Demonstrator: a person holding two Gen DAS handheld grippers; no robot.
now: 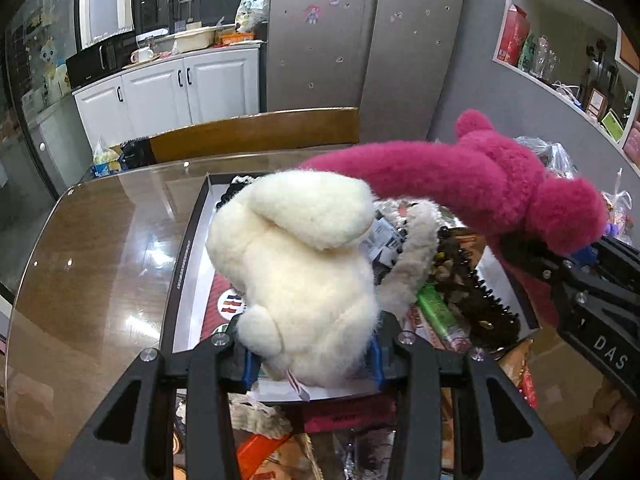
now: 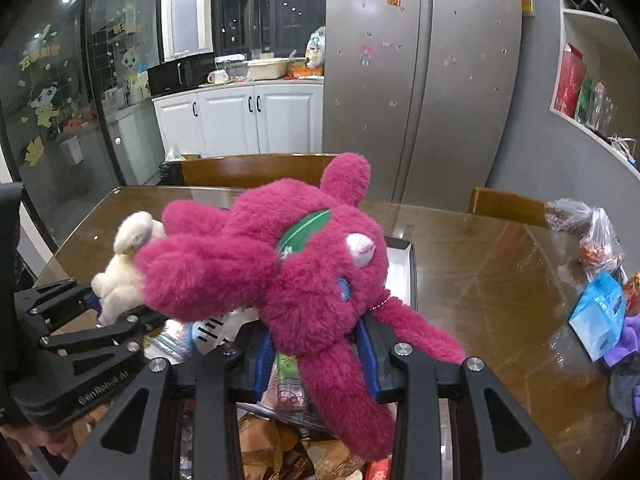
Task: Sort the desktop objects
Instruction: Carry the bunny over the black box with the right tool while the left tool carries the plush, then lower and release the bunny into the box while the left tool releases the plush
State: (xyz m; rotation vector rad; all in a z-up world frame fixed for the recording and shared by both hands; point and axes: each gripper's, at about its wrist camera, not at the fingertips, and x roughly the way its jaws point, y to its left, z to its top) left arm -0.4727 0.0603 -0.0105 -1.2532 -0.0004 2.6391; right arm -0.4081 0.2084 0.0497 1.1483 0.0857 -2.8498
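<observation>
Above the shallow box on the bench: left tongs clamped on white plush, right tongs clamped on pink plush, both lifted clear, likely for sorting elsewhere.

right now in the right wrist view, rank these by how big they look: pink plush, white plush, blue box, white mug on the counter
1. pink plush, though it is nearest the camera
2. white plush, partly hidden
3. blue box
4. white mug, far off

The white plush against the blue box is unsure.

White plush toy: fluffy, held up above the open box.
Pink plush toy: shaggy, green-collared, lifted alongside it.
</observation>
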